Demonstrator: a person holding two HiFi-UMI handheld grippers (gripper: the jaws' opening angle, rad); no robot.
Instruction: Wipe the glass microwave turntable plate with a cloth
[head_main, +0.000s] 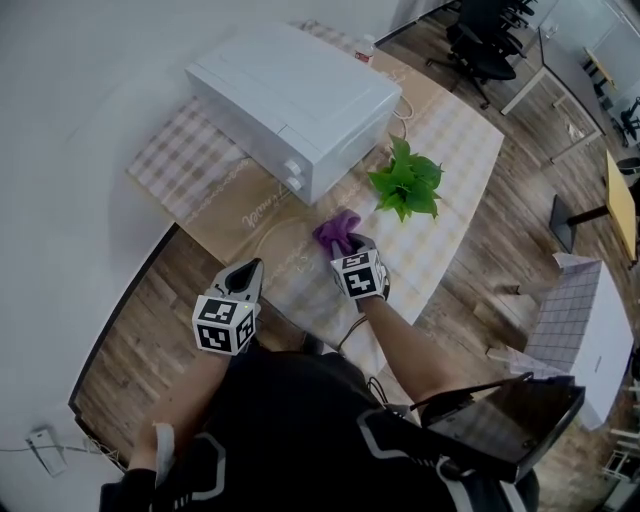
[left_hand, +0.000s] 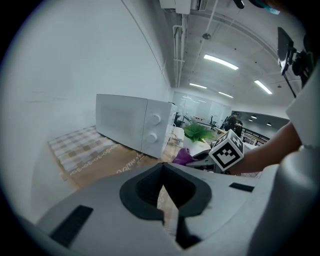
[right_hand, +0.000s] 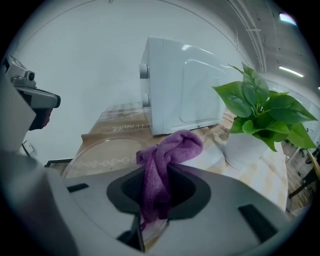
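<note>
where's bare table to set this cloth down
Bare checked tablecloth left of the microwave, and more beyond the plant toward the far corner. Crowded where the glass plate, plant and microwave front meet.

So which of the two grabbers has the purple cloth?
The right gripper: its jaws pinch the purple fluffy cloth, while the left gripper holds nothing.

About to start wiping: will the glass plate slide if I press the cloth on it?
The glass plate looks smooth and lies flat on the table covering, so it will probably slide. The purple cloth hangs limp from the right gripper, so it likely bunches.
</note>
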